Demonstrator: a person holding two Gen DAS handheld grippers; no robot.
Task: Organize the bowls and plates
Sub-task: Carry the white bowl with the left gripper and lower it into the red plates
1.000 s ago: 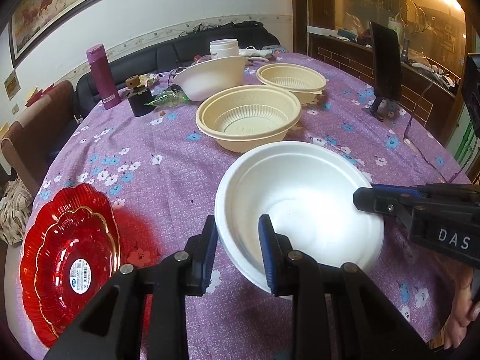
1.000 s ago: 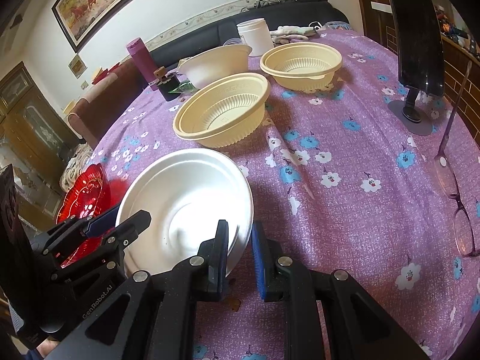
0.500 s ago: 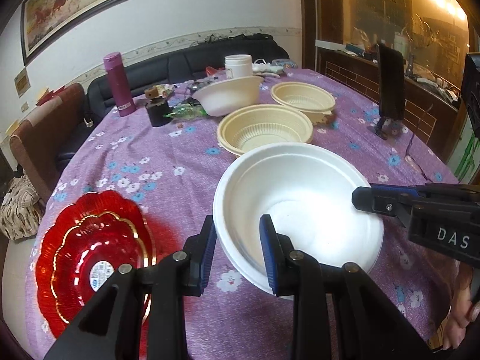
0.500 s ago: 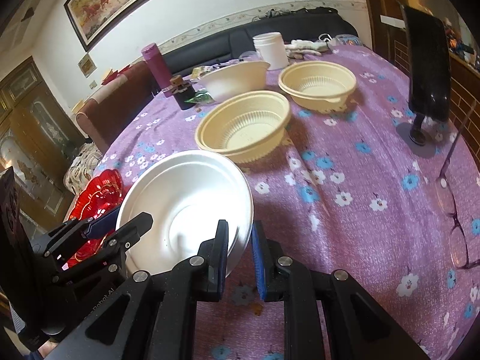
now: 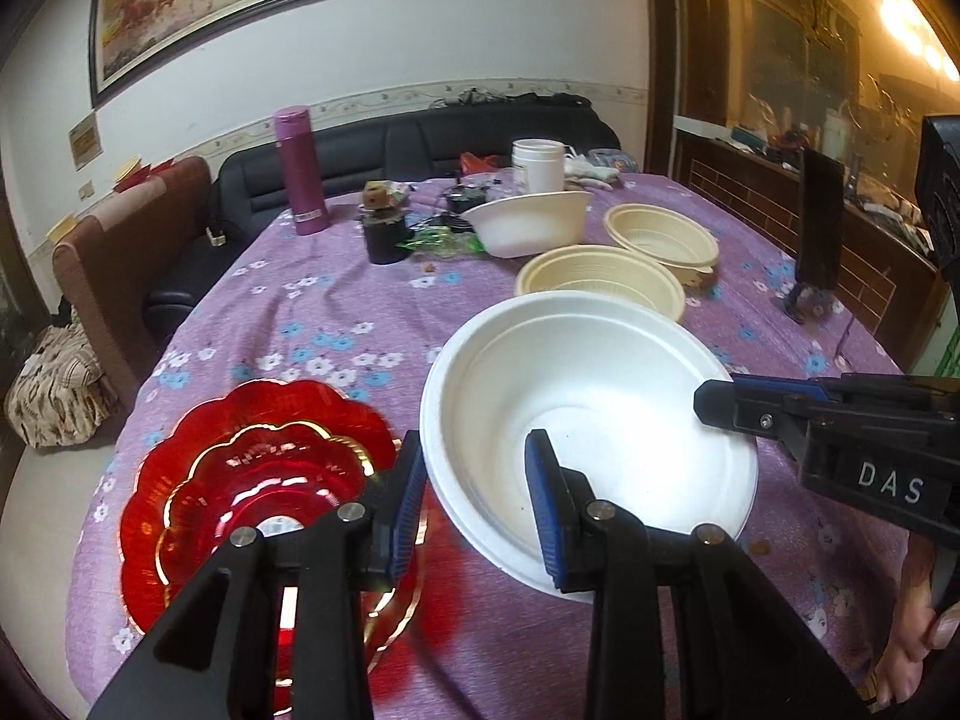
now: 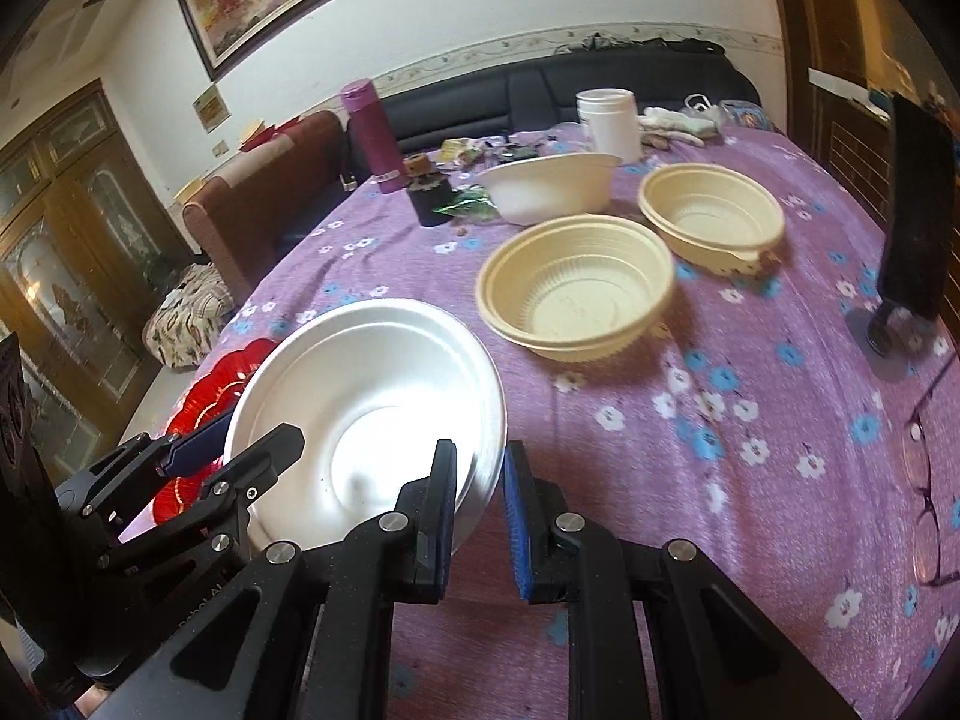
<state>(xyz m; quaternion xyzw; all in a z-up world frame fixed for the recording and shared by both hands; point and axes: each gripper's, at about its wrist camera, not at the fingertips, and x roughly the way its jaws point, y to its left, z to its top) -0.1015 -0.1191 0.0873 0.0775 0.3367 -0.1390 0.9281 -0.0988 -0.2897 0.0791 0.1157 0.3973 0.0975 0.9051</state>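
Fingers of both grippers straddle the white bowl's rim above the desk.
The left gripper is opening, rim between its fingers; the right gripper pinches the opposite rim, nearly closed. The left view shows the whole red plates beside the bowl; the right view alone shows glasses beyond two cream bowls.
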